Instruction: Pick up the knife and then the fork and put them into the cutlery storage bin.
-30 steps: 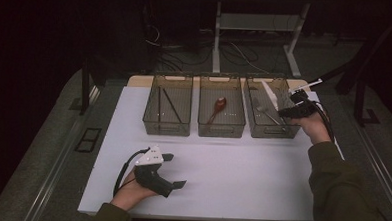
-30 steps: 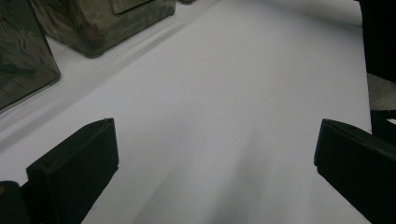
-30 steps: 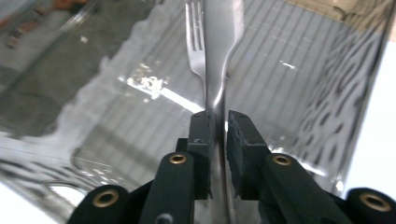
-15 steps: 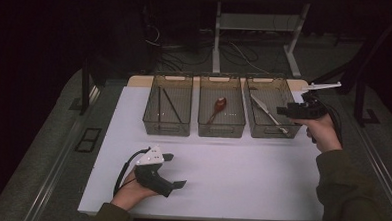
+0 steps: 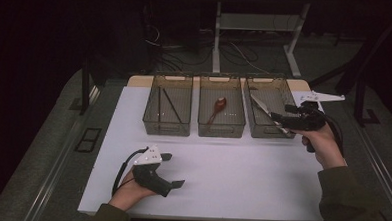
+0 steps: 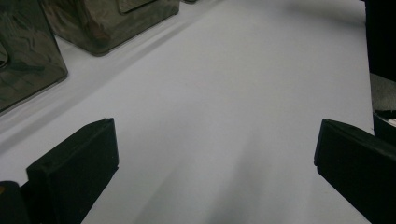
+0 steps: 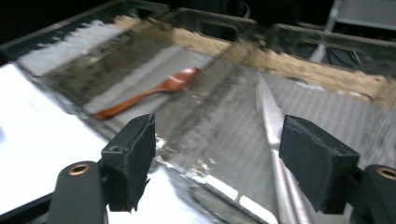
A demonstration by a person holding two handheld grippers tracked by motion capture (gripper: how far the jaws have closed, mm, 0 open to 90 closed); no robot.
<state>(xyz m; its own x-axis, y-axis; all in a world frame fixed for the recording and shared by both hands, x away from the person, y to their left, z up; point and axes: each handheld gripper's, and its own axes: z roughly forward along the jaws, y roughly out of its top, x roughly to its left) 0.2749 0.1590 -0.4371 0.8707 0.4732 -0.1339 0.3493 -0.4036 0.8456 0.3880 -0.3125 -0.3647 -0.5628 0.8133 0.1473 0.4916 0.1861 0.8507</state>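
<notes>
Table knife (image 5: 267, 111) lying released in the right bin (image 5: 276, 129), right gripper (image 5: 278, 118) jaws just opened and empty above it; next, withdraw clear of the rim.

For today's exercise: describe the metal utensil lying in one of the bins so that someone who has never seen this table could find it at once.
On the white table, three see-through bins stand in a row along the far edge. Take the right-hand bin, next to the right hand-held gripper. The long silvery knife lies slanted inside it; the middle bin holds a reddish wooden spoon, the left one dark sticks.
</notes>
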